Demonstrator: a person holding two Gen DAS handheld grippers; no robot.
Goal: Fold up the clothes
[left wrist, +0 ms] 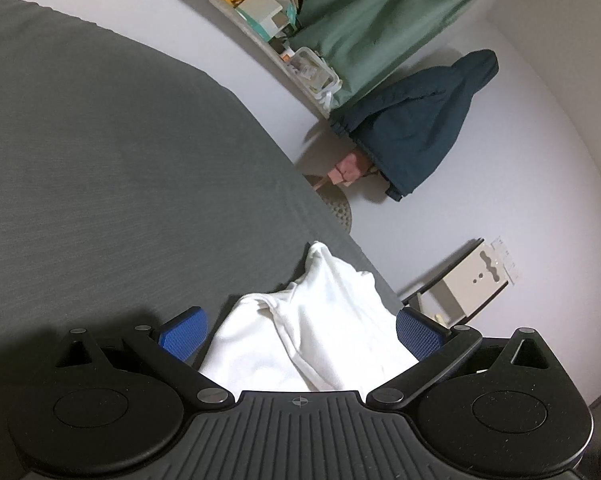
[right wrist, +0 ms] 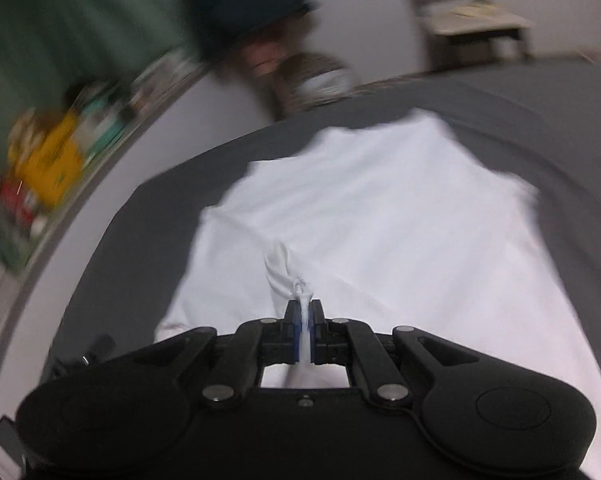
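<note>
Pinching a fold of the white garment (right wrist: 380, 208), the right tongs (right wrist: 307, 316) grip it; left tongs (left wrist: 300, 332) gape wide.

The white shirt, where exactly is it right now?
The white shirt lies spread on the grey bed cover, filling the middle of the right wrist view. The right claw pinches a bit of it; another part lies between the left claw's open jaws.

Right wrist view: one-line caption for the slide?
Right gripper shut on a pinch of the white shirt, which lies spread on the grey bed.
</note>
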